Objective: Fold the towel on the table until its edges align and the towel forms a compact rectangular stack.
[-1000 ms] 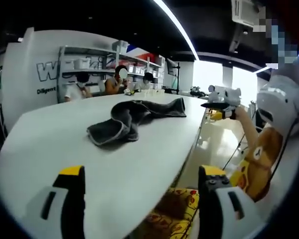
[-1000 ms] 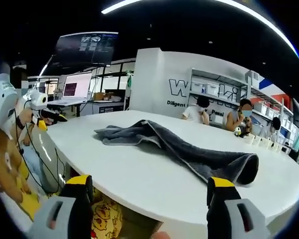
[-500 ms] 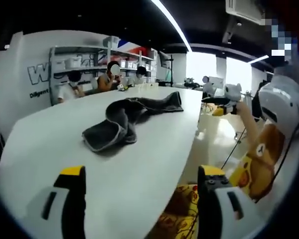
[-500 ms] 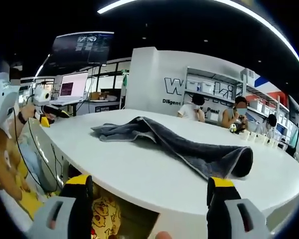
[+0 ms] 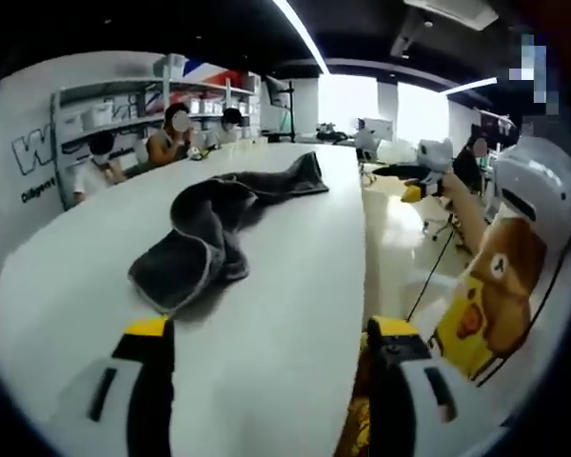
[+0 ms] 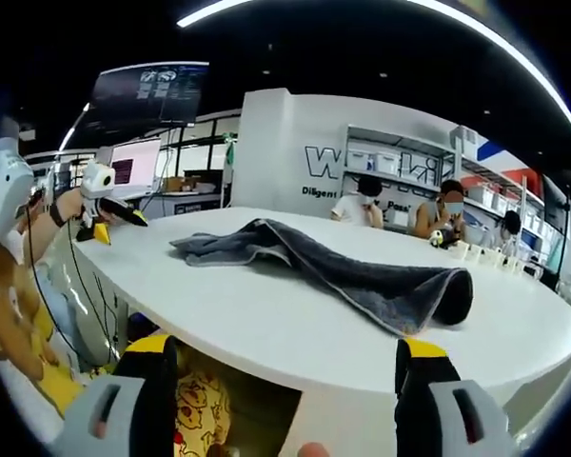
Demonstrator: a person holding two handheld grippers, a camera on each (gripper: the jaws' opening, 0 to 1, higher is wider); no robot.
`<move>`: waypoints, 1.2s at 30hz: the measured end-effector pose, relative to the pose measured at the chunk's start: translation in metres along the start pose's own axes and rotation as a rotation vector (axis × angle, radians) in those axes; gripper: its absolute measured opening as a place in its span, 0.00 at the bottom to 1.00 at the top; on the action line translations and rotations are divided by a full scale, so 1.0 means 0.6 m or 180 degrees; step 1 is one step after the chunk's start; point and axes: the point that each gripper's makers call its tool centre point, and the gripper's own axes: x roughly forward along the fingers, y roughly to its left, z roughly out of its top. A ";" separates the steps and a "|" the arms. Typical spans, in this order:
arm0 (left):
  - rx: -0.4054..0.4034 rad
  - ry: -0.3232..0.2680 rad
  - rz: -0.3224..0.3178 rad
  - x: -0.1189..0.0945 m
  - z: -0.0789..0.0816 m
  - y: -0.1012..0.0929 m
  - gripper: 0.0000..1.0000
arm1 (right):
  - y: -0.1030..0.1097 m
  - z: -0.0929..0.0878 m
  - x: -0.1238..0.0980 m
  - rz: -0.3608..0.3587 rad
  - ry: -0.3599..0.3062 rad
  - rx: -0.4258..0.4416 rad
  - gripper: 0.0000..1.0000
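Your crumpled dark grey terry towel (image 5: pixel 214 233) is lying unfolded on the big white oval worktop (image 5: pixel 285 314), stretched out in a long rumpled strip. In the left gripper view one bunched end sits near your left tool (image 5: pixel 266 381), a bit to its left, and the rest trails off toward the far side. In the right gripper view the same towel (image 6: pixel 333 271) runs from far left to a rolled-over end on the right, close to the worktop (image 6: pixel 266 328) edge in front of your right tool (image 6: pixel 285 400).

Both tools have their yellow-tipped jaws spread wide with nothing between them, and neither is touching the towel. Each one hangs over or just off the near edge.

You can also spot your other tool held out in the air beside the worktop: the right one (image 5: pixel 414 181) in the left gripper view, the left one (image 6: pixel 105 214) in the right gripper view.

A few seated people (image 6: pixel 443 214) are at the far side.
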 end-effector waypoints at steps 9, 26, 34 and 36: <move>0.0015 0.0156 -0.0076 0.043 -0.002 0.035 0.75 | 0.000 -0.007 -0.013 -0.0048 0.0007 0.0033 0.99; 0.0120 0.0295 -0.0222 0.109 0.006 0.089 0.49 | 0.000 -0.019 -0.023 -0.0094 0.0037 0.0083 0.99; 0.0164 0.0447 -0.0230 0.132 -0.010 0.107 0.33 | 0.001 -0.021 -0.023 -0.0099 0.0037 0.0101 0.99; 0.0165 0.0464 -0.0227 0.135 -0.012 0.110 0.31 | 0.001 -0.023 -0.024 -0.0100 0.0043 0.0106 0.99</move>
